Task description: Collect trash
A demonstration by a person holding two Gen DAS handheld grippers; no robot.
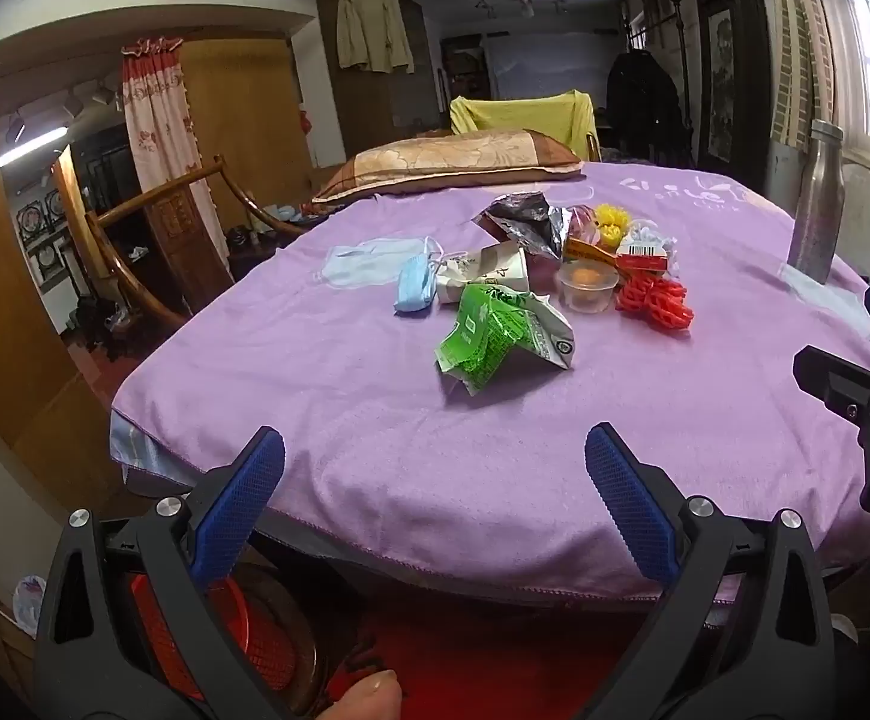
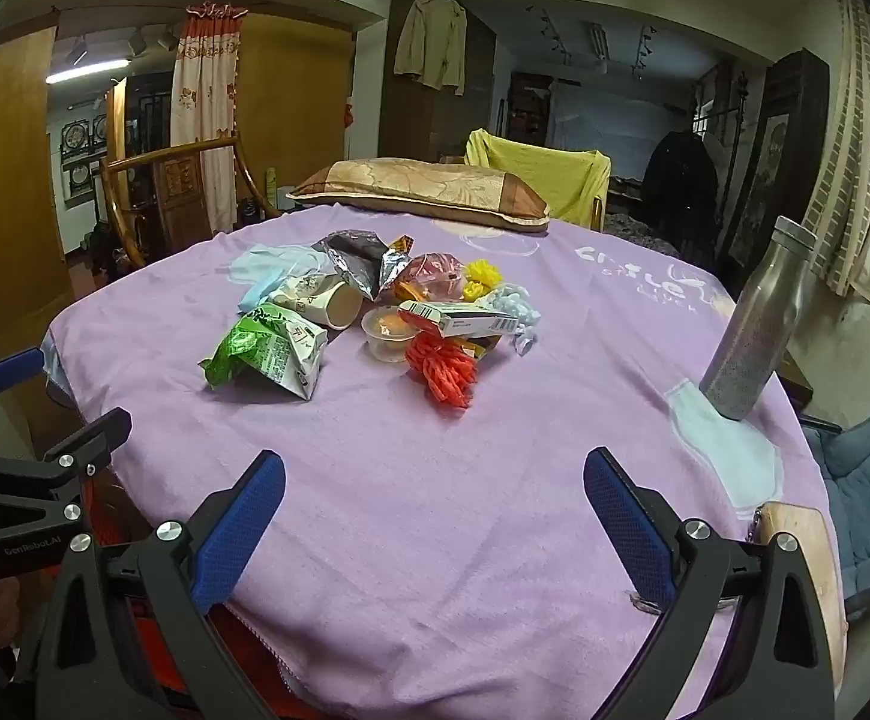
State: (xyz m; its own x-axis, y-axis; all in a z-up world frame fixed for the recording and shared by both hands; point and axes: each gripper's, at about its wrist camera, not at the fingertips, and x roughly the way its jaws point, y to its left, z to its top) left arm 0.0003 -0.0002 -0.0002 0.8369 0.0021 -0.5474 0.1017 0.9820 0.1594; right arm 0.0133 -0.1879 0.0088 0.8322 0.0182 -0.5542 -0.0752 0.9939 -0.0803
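Lying heaped: one green wrapper [image 2: 267, 348], one paper cup [image 2: 327, 300], two masks [image 1: 375, 270].

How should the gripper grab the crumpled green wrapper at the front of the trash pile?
Probably pinch the green wrapper at its raised white corner, coming from the near side. It lies closest to both open grippers, with bare purple cloth in front, so nothing blocks that path. The crumpled folds stand up off the cloth, giving the pads an edge to close on. The right gripper looks well placed.
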